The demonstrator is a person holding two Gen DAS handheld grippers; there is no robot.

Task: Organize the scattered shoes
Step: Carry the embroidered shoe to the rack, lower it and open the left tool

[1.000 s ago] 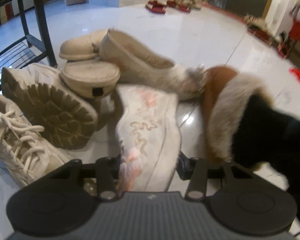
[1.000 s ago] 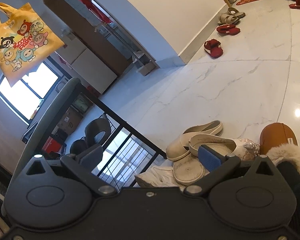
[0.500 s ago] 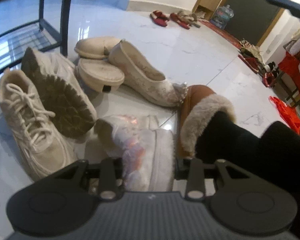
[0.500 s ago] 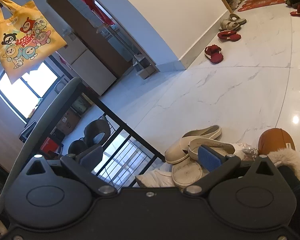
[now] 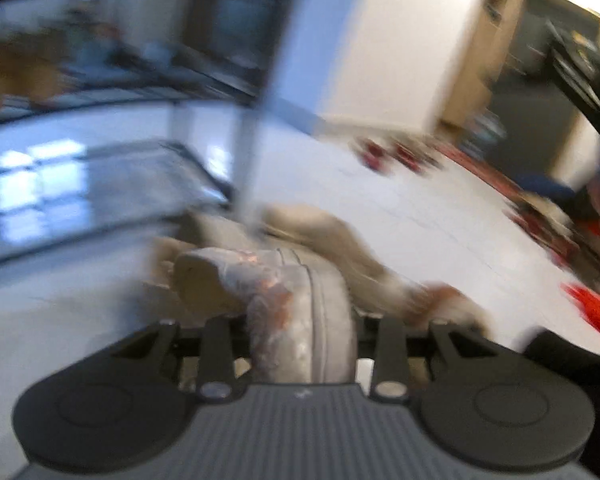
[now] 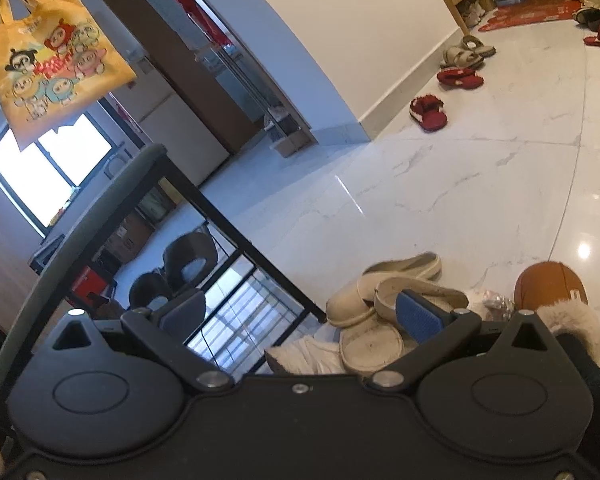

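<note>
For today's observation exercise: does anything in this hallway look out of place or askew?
Yes. Beige shoes lie heaped beside the black rack, one flipped sole-up. Red slippers sit scattered by the wall.

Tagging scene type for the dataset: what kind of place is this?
Most likely a home entryway or living area. Glossy white marble-look tiled floor, pairs of red slippers and beige sandals left along the white wall, a black metal wire shoe rack, and a yellow cartoon-print tote bag hanging up.
</note>
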